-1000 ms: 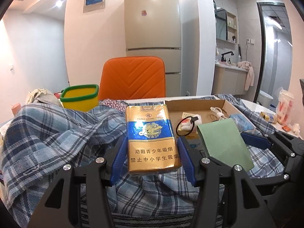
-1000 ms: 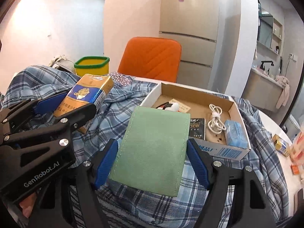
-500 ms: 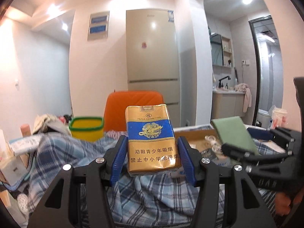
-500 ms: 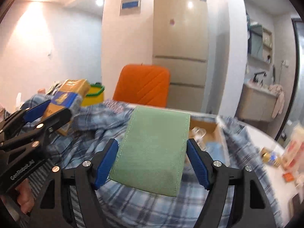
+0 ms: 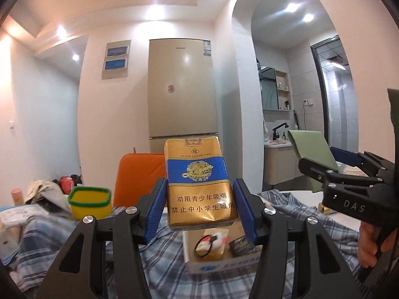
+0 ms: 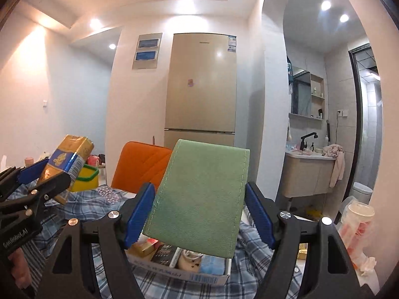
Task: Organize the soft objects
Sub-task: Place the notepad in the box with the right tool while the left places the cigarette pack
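Observation:
My left gripper [image 5: 199,206] is shut on a gold and blue soft cigarette pack [image 5: 199,182], held upright high above the table; the pack also shows in the right wrist view [image 6: 68,159]. My right gripper [image 6: 199,214] is shut on a flat green felt pouch [image 6: 199,199], also raised; the pouch shows in the left wrist view [image 5: 313,159] at the right. Below both lies an open cardboard box [image 6: 189,274] on a blue plaid cloth [image 5: 162,264], with small items inside.
An orange chair [image 5: 139,174] stands behind the table, with a fridge [image 5: 182,94] beyond. A yellow tub with a green rim [image 5: 89,203] sits at the left. A plastic cup and wrappers [image 6: 356,226] lie at the right edge. A bathroom sink [image 6: 309,172] stands at the right rear.
Both grippers have risen and tilted upward with their objects still held. The box and cloth have dropped to the bottom of both views.

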### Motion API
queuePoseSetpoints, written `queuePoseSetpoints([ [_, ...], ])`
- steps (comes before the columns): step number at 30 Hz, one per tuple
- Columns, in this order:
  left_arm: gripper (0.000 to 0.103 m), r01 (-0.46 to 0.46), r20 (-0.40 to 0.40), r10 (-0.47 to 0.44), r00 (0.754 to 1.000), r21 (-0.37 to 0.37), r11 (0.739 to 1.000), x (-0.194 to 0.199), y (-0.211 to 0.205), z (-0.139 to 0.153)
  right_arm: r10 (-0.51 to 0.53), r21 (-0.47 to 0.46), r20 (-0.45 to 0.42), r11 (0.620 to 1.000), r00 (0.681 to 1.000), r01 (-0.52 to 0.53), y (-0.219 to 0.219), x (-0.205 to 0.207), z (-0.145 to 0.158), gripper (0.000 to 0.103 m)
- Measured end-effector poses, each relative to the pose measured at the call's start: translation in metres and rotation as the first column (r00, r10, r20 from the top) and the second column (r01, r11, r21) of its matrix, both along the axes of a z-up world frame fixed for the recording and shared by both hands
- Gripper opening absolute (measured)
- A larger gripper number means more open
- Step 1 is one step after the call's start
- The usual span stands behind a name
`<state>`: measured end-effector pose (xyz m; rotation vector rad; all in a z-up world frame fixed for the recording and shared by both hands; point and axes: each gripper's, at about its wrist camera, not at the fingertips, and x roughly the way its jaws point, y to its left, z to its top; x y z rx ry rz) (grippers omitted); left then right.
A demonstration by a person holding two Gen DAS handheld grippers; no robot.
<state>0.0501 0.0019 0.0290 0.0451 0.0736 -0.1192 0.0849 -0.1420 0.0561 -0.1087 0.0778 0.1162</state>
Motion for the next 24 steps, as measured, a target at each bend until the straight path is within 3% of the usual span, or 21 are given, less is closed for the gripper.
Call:
queuePoseSetpoints([
  [4,0.053,0.017,-0.006,-0.017,1.000,-0.017,1.000,0.024,-0.017,-0.002,-0.023,0.012,0.025,1.000,0.999,0.023,-0.006,0.016,0.000,0.076],
  [9,0.053,0.003,-0.008,-0.003,1.000,0.012,1.000,0.053,-0.033,-0.012,-0.039,0.040,-0.013,0.998,0.999,0.040,-0.007,0.041,-0.012,0.076],
  [15,0.053,-0.001,-0.123,-0.001,0.992,-0.018,1.000,0.077,-0.028,-0.034,-0.049,0.026,-0.094,0.998,0.994,0.052,-0.010,0.068,-0.041,0.076],
  [24,0.053,-0.004,-0.250,-0.003,0.968,-0.029,1.000,0.094,-0.029,-0.048,0.003,-0.017,-0.277,1.000,0.961,-0.008,0.001,0.105,-0.073,0.076],
])
